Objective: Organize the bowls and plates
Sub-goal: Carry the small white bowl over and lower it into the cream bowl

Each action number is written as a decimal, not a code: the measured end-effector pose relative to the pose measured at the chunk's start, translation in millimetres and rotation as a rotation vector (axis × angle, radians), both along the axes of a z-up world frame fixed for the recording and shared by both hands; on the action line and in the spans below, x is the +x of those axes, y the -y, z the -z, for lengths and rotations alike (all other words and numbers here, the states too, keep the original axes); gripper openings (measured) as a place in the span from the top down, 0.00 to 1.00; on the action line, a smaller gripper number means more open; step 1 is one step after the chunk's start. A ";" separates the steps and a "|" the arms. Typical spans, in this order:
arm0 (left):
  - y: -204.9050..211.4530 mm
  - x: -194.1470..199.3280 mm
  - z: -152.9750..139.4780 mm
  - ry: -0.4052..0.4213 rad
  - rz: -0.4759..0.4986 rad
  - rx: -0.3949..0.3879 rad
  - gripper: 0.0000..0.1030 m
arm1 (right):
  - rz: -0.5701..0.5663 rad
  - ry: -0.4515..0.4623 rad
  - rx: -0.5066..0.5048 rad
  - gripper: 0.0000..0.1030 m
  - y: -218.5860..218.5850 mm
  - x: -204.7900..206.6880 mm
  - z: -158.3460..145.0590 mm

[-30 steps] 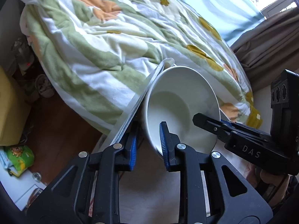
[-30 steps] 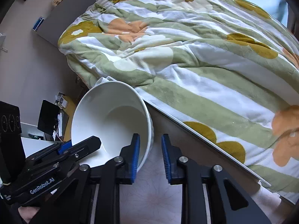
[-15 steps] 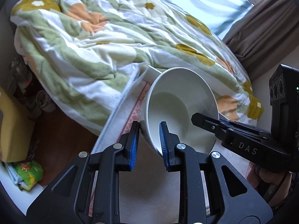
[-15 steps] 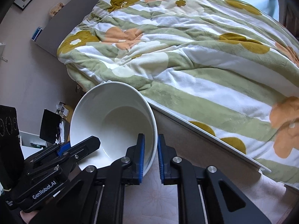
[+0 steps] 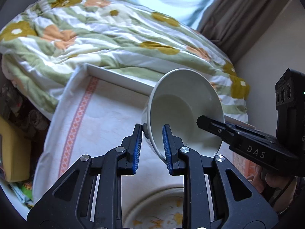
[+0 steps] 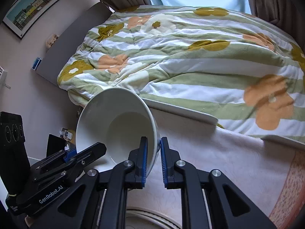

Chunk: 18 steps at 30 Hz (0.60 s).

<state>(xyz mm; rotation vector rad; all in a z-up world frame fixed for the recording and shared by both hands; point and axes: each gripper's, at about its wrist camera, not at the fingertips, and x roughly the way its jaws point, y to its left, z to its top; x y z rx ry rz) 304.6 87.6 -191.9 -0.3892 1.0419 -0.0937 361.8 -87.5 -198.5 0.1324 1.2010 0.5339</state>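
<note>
A plain white bowl (image 5: 183,105) is held tilted in the air between both grippers, over a table covered with a white cloth (image 5: 106,126). My left gripper (image 5: 152,145) straddles the bowl's near rim, its jaws somewhat apart around the wall. My right gripper (image 6: 153,152) is shut on the opposite rim of the bowl (image 6: 118,126). A plate with yellow flowers (image 5: 162,213) lies on the cloth below the grippers; its rim also shows in the right wrist view (image 6: 152,219).
A bed with a green, white and orange flowered quilt (image 6: 190,57) runs along the table's far edge. Curtains (image 5: 238,9) hang behind it. A yellow box (image 5: 13,150) stands left of the table.
Both grippers have swung the bowl from the table edge to over the cloth. The right gripper closed on the rim. The flowered plate came into view below.
</note>
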 end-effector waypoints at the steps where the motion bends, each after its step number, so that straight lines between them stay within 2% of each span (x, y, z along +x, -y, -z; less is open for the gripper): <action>1: 11.0 -5.6 -6.7 0.012 0.017 0.003 0.81 | 0.016 0.006 0.005 0.88 13.2 -8.5 -4.4; 9: 114.7 -53.3 -43.9 0.071 0.167 0.017 0.81 | 0.156 0.058 0.029 0.88 117.3 -81.5 -34.1; 14: 186.3 -89.1 -47.7 0.074 0.271 0.001 0.81 | 0.250 0.078 0.011 0.88 179.9 -132.0 -47.2; 18: 237.9 -116.7 -36.4 0.040 0.339 -0.020 0.81 | 0.322 0.075 -0.028 0.88 223.4 -169.0 -48.1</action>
